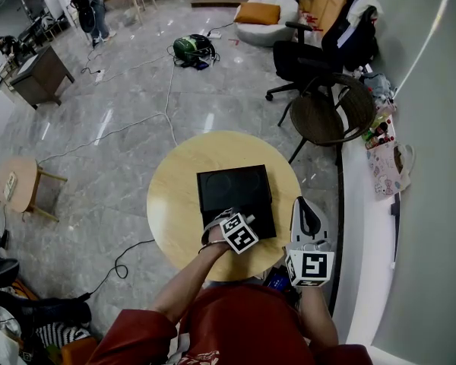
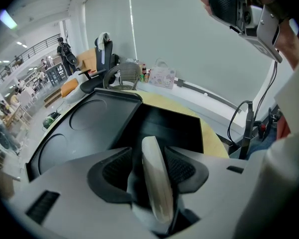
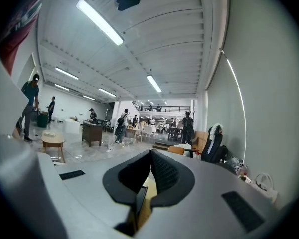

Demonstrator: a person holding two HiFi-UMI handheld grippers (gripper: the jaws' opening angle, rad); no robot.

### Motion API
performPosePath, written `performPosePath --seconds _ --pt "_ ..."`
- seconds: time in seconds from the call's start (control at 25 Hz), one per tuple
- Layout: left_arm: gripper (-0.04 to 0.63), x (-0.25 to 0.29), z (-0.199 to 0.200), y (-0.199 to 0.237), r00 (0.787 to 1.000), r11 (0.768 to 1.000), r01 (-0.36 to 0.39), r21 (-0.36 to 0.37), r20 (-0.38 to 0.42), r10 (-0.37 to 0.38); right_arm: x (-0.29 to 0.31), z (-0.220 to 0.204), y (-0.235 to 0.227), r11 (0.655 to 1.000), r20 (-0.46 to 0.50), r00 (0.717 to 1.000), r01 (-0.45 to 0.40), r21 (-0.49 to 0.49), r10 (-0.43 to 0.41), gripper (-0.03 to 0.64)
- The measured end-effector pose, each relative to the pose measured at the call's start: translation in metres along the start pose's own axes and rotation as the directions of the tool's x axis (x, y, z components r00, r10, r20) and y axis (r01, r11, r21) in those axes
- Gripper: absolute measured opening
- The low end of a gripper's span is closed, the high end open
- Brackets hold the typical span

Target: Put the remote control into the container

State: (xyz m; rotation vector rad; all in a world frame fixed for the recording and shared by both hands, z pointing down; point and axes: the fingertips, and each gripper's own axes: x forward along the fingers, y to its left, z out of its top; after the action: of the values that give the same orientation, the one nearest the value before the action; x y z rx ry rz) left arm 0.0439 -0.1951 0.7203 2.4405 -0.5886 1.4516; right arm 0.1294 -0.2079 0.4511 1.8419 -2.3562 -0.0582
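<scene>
The left gripper [image 1: 226, 225] hangs over the near edge of the black container [image 1: 235, 185]. Its fingers [image 2: 109, 168] stand apart. The pale remote [image 2: 155, 183] stands on its thin edge between them, with a dark gap on the left side, above the deep part of the container. If it touches the bottom, I cannot tell.

The container lies in the middle of the round table [image 1: 175, 196]. Bare wood is free all around it, with more on the left side than on the right. Its near edge is close to the table rim.

The right gripper [image 3: 150, 156] is outside the right rim of the table, beside the white ledge [image 1: 349, 226]. Its fingers [image 3: 164, 176] are together at the tips, with nothing between them.

A round chair [image 1: 330, 112] stands behind the table on the right.

Each gripper has a cube with black and white square marks. A printed bag [image 1: 387, 166] lies on the ledge, and its print is too small to read.
</scene>
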Motion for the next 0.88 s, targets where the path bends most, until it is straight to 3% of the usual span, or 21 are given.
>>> performPosePath --seconds 0.56,0.88 --pt "0.187 -0.016 0.003 0.000 0.999 1.000 -0.013 -0.001 0.033 0.013 0.001 0.003 0.008 1.000 0.006 1.000 -0.013 -0.009 0.013 0.023" --pt "0.187 -0.039 0.021 0.008 0.991 0.998 -0.064 -0.013 0.115 0.065 0.003 0.000 0.008 1.000 0.007 1.000 -0.015 -0.006 0.015 0.023"
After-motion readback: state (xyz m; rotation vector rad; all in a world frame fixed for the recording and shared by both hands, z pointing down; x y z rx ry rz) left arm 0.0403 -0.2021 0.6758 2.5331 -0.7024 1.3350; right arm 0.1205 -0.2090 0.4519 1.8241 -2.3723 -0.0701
